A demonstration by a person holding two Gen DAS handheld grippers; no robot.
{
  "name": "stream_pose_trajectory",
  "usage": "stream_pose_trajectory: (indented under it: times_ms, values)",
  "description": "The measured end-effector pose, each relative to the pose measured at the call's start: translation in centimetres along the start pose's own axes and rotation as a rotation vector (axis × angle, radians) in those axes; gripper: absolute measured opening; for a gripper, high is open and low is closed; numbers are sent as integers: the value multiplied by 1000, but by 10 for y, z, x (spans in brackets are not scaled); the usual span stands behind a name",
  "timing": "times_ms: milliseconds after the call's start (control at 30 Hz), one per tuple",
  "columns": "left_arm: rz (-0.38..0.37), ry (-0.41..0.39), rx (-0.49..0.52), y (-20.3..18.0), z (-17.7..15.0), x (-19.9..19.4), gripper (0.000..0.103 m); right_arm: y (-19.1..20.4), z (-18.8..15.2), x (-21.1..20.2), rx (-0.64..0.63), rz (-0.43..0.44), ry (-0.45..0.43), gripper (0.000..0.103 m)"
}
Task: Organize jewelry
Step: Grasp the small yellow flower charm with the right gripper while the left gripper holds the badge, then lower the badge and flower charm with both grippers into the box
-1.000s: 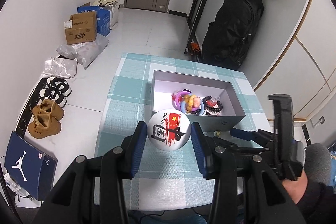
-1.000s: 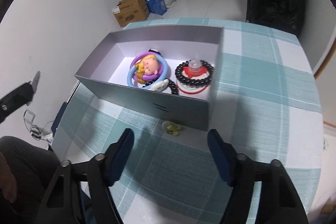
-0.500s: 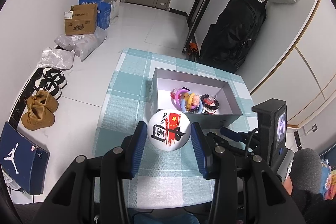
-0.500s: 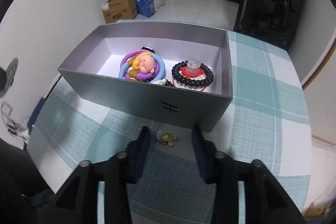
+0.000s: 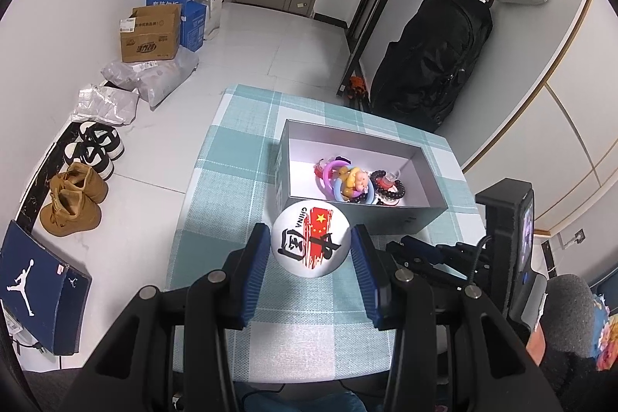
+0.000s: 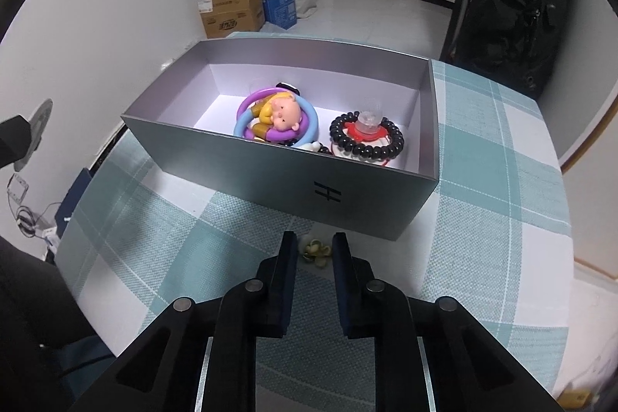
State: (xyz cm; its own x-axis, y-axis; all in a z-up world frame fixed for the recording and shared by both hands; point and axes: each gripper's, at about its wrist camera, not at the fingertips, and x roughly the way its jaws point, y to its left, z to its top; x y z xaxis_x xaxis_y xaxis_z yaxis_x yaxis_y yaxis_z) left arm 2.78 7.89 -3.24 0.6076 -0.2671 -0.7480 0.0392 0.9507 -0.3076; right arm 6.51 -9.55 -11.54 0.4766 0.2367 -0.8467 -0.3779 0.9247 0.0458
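Note:
A grey open box (image 6: 270,176) stands on the checked tablecloth (image 6: 494,180); it also shows in the left wrist view (image 5: 428,215). Inside lie coloured rings with a doll figure (image 6: 278,114) and a black bead bracelet (image 6: 367,141) around a red piece. My left gripper (image 5: 311,246) is shut on a round white badge (image 5: 311,244) marked CHINA, held above the table in front of the box. My right gripper (image 6: 314,249) sits low on the cloth, its jaws nearly closed around a small yellow flower earring (image 6: 314,250) just in front of the box wall.
On the floor to the left lie cardboard boxes (image 5: 152,33), plastic bags (image 5: 154,79), shoes (image 5: 73,203) and a blue shoebox (image 5: 34,284). A black backpack (image 5: 432,64) leans on the wall behind the table. The right gripper's body shows in the left wrist view (image 5: 502,242).
My right gripper has moved forward and down to the yellow earring and its jaws have narrowed around it. My left gripper has risen a little, still holding the badge.

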Motion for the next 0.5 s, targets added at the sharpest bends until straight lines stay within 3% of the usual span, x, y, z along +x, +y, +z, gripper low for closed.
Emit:
stream_pose_trajectory:
  times_ms: [500]
  values:
    - [-9,0,7,-10,3,8,37,-3,14,-37,33,147,-105,17]
